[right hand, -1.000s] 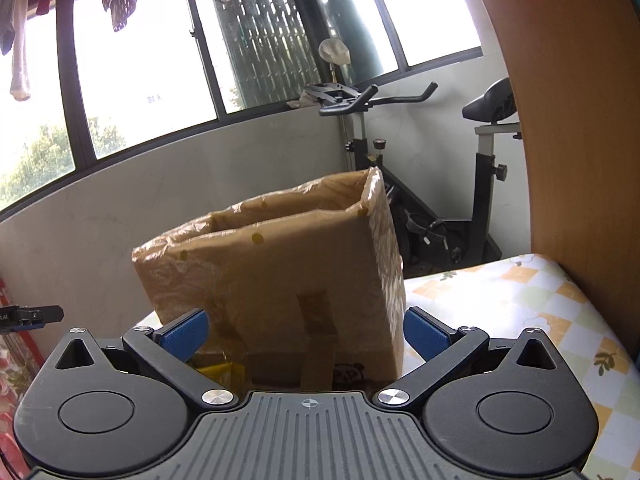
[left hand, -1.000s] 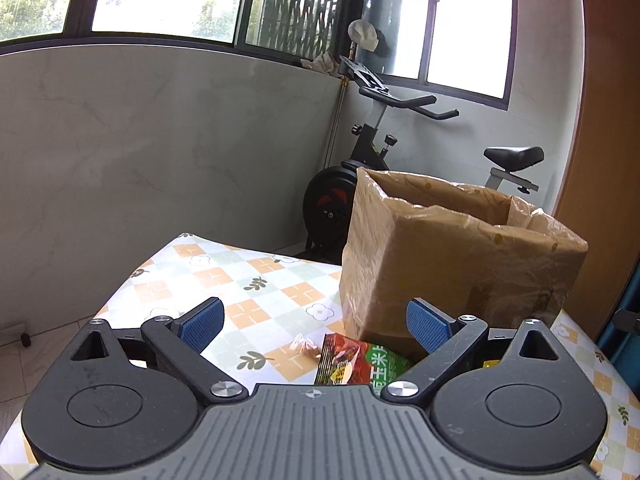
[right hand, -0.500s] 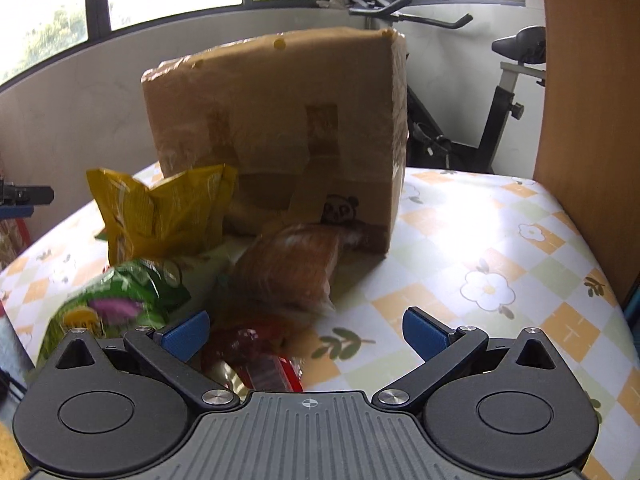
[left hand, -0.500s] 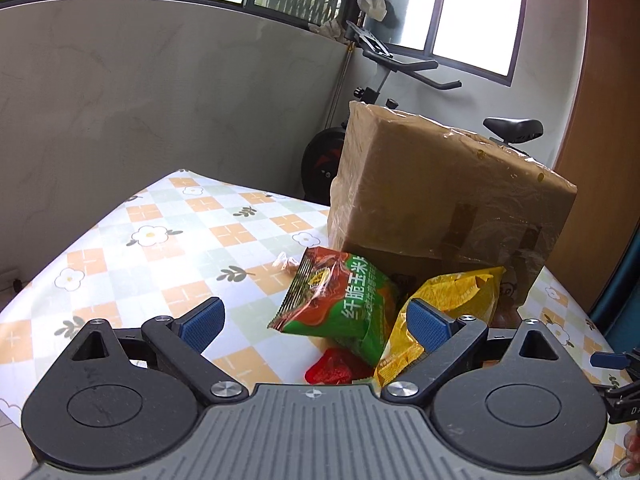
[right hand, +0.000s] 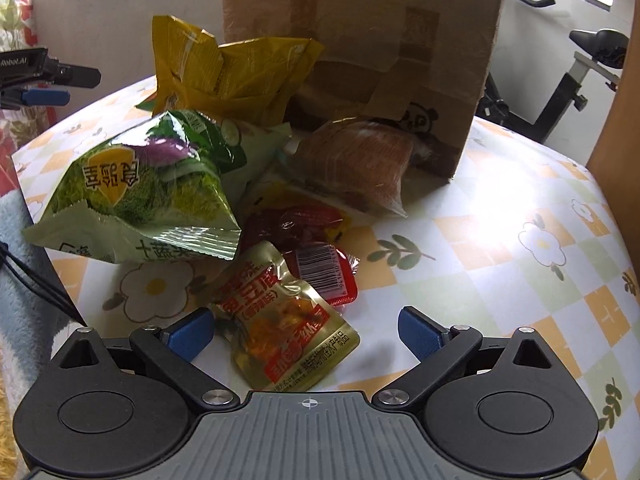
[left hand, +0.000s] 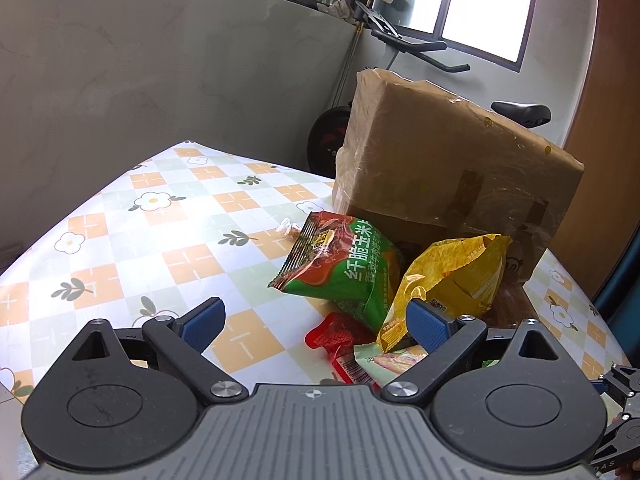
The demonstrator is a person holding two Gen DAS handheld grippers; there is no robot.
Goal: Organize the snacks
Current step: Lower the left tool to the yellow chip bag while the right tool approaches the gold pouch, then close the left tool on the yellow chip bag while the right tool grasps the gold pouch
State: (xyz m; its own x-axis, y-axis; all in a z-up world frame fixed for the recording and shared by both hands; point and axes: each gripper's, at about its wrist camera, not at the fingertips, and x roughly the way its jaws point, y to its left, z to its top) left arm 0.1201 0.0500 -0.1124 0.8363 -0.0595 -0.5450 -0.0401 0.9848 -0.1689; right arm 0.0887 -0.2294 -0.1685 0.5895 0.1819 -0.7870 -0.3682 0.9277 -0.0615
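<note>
Step in hand: judged to be the right gripper (right hand: 305, 330) descending on the gold foil snack pouch (right hand: 286, 334) to lift it toward the cardboard box (right hand: 362, 52).
Right gripper: jaws wide, just been closing a little; the pouch lies between the blue pads (right hand: 188, 332), not yet pinched.
Left gripper: (left hand: 312, 322) jaws wide, holding nothing, poised by the green corn-snack bag (left hand: 344, 272) and yellow bag (left hand: 452, 280).
Pouch location: flat on the floral tablecloth (right hand: 500, 264), nearest the table's front edge, overlapping a red sachet (right hand: 324, 272).
Box location: toward the table's far edge, behind the heap; its opening is not visible.
Advice: centre on the pouch's upper half, clear of the red sachet; close on the puffed body, since flat foil may slide.
Risk: dragging neighbouring packets along.
</note>
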